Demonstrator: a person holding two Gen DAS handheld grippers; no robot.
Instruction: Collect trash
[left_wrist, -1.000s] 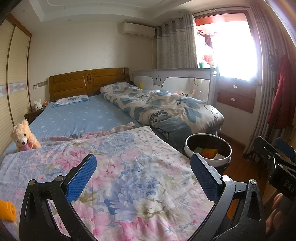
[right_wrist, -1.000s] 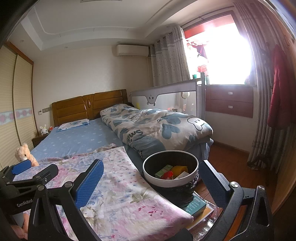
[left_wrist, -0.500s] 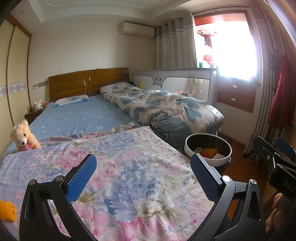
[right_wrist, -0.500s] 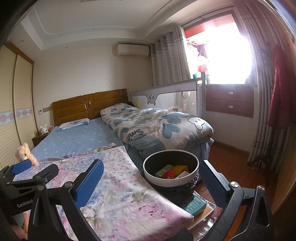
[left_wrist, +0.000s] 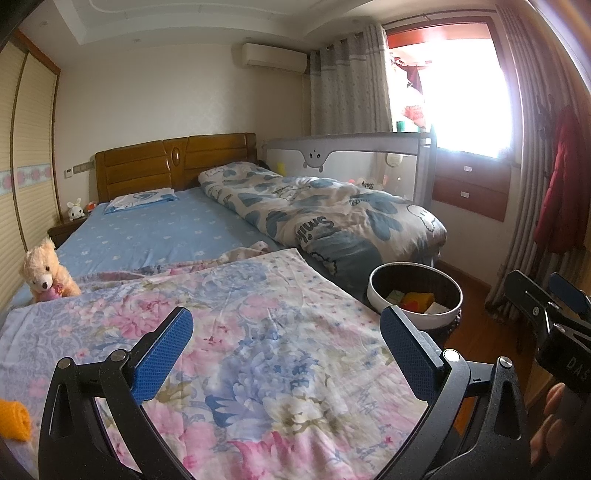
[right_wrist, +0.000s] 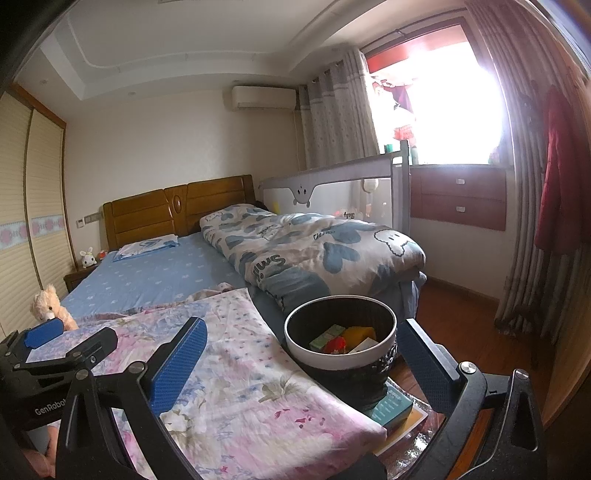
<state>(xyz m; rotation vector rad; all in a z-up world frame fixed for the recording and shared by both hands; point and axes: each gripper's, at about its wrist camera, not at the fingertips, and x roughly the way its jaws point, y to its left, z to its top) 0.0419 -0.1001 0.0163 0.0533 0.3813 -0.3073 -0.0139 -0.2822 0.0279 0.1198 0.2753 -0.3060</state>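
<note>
Currently both claws are spread wide with nothing between their pads: the left claw (left_wrist: 284, 347) hangs over the floral quilt (left_wrist: 258, 332), the right claw (right_wrist: 299, 350) faces the bin (right_wrist: 340, 362) beside the bed's foot. Several scraps already lie in the bin, so collection appears well advanced. Only the left wrist view shows an orange item (left_wrist: 13, 421) on the quilt's near edge, possibly remaining trash; only the right view shows books (right_wrist: 391, 406) under the bin.

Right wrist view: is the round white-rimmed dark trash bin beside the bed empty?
No, the round white-rimmed dark trash bin already holds several items, including a green box, an orange piece and something red.
</note>
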